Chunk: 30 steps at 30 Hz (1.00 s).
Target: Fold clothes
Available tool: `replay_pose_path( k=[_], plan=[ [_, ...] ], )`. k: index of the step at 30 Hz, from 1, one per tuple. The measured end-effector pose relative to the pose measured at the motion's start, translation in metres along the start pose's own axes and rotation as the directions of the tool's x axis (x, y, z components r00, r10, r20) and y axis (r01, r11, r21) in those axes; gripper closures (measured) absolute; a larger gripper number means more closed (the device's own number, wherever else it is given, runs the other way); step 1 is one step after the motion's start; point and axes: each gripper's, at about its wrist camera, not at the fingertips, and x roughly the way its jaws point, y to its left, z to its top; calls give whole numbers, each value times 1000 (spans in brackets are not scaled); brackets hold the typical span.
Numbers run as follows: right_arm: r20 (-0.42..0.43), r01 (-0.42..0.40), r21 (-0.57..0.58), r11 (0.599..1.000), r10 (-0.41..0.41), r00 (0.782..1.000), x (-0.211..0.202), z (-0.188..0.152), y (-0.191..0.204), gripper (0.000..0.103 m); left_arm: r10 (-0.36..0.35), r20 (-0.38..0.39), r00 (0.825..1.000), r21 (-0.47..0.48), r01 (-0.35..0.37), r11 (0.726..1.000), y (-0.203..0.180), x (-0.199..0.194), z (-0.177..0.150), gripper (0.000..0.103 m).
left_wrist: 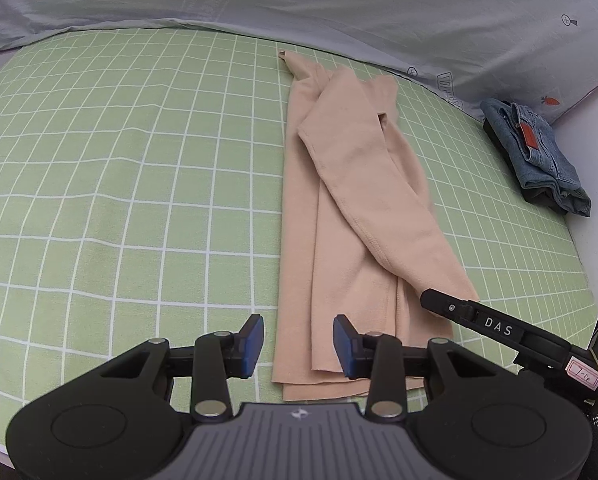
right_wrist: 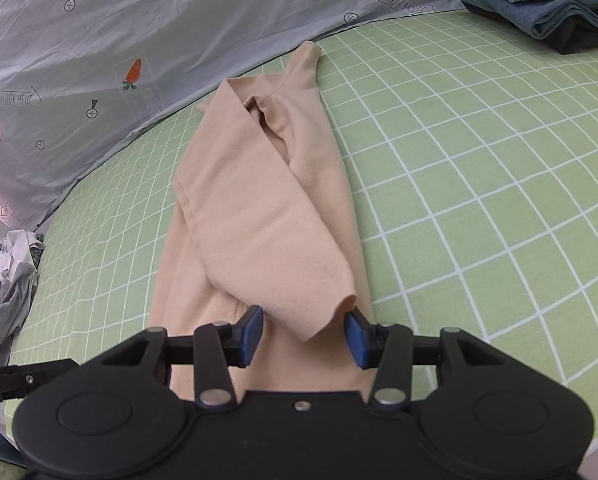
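A green checked bedsheet (left_wrist: 139, 168) is lying under the work. The right gripper (right_wrist: 303, 334) is hovering released, the sleeve cuff (right_wrist: 319, 320) loose between its jaws; the left gripper (left_wrist: 299, 344) is gaping empty above the hem of the peach garment (left_wrist: 339, 208) (folded lengthwise). Best taking both hem corners evenly; open sheet is lying leftward, folded jeans (left_wrist: 539, 152) well apart.
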Motion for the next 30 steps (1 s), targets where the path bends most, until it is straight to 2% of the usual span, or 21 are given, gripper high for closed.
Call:
replay_pose_path(
  k=[2, 4, 6, 8, 10, 13, 15, 17, 18, 19, 20, 22, 24, 25, 26, 27, 28, 30],
  plan=[
    [10, -37, -13, 999, 37, 999, 0, 0, 5, 87, 9, 7, 1000, -17, -9, 1000, 6, -3, 0, 63],
    [7, -82, -16, 997, 82, 997, -2, 2, 10, 95, 10, 12, 1000, -35, -10, 999, 9, -4, 0, 63],
    [24, -156, 5, 988, 156, 987, -9, 3, 11, 96, 4, 14, 1000, -46, -3, 999, 11, -4, 2, 63],
    [55, -261, 60, 963, 258, 965, -18, 6, 8, 97, -7, 13, 1000, -50, 8, 999, 10, -2, 3, 63],
    [100, -367, 149, 918, 355, 929, -26, 8, 0, 97, -20, 11, 1000, -41, 21, 999, 6, 1, 5, 63],
    [161, -467, 276, 840, 439, 884, -34, 8, -16, 97, -47, 1, 999, -17, 47, 999, -1, 6, 7, 63],
    [164, -465, 338, 818, 435, 885, -34, 4, -27, 97, -64, -12, 998, 0, 64, 998, -7, 10, 7, 63],
    [126, -419, 427, 801, 406, 905, -28, -6, -40, 97, -75, -32, 997, 18, 76, 997, -12, 15, 5, 62],
    [105, -398, 482, 780, 400, 911, -23, -13, -47, 97, -79, -42, 996, 27, 80, 996, -14, 17, 3, 62],
    [97, -391, 542, 744, 407, 908, -19, -20, -54, 97, -80, -51, 996, 34, 81, 996, -16, 19, 2, 62],
    [117, -410, 606, 681, 434, 893, -17, -28, -61, 97, -80, -59, 995, 41, 83, 996, -18, 20, 1, 62],
    [173, -471, 679, 563, 501, 848, -13, -38, -71, 97, -82, -72, 994, 54, 86, 995, -21, 23, -1, 62],
    [208, -514, 716, 472, 558, 803, -8, -44, -76, 97, -83, -82, 993, 59, 88, 994, -23, 25, -3, 62],
    [200, -502, 730, 464, 557, 806, -5, -47, -78, 97, -82, -87, 993, 60, 88, 994, -24, 26, -3, 62],
    [166, -462, 734, 498, 528, 833, -4, -47, -78, 97, -78, -92, 993, 61, 84, 995, -24, 28, -4, 62],
    [120, -414, 726, 549, 492, 863, -3, -47, -77, 97, -75, -97, 993, 62, 81, 995, -24, 29, -4, 62],
    [84, -374, 717, 587, 461, 883, -3, -47, -77, 97, -70, -101, 992, 62, 77, 995, -24, 30, -4, 62],
    [39, -317, 704, 636, 411, 911, -2, -44, -76, 95, -58, -106, 993, 65, 65, 996, -23, 31, -4, 62]
  ],
)
